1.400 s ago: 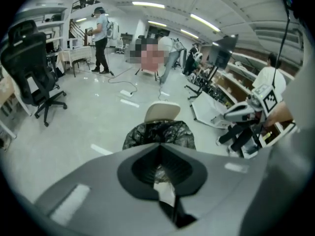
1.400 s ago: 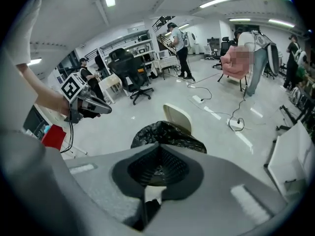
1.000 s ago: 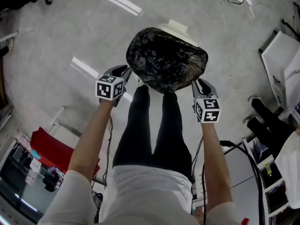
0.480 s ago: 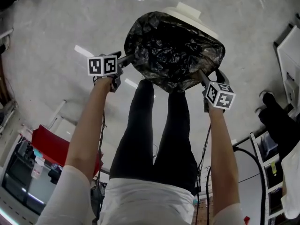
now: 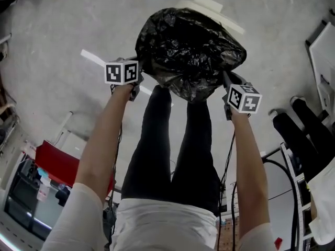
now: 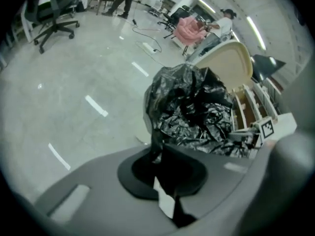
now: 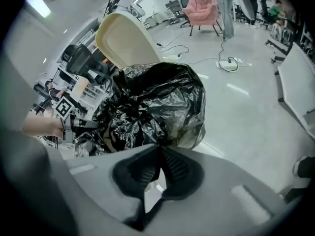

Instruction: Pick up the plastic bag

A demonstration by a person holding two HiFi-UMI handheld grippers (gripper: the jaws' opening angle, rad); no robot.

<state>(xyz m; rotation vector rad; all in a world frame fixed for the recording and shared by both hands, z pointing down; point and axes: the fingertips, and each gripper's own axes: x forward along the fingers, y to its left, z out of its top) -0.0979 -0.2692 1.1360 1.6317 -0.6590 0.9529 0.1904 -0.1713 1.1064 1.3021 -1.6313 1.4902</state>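
Note:
A crumpled black plastic bag (image 5: 188,51) hangs in the air between my two grippers, above a person's dark-trousered legs. My left gripper (image 5: 140,77) is shut on the bag's left edge; in the left gripper view a strip of black film (image 6: 156,149) runs down between the closed jaws. My right gripper (image 5: 226,81) is shut on the bag's right edge, and the film (image 7: 158,144) is pinched where the ribbed pads meet. Behind the bag stands a cream bin (image 5: 209,5), mostly hidden by it.
The floor is pale grey concrete. A red object (image 5: 57,166) lies at the lower left and shelving (image 5: 298,177) stands at the right. An office chair (image 6: 54,9) and a pink armchair (image 7: 202,11) stand farther off. A cable (image 7: 229,63) lies on the floor.
Both grippers have risen with the bag. The bag now covers most of the cream bin, whose rim showed around it before.

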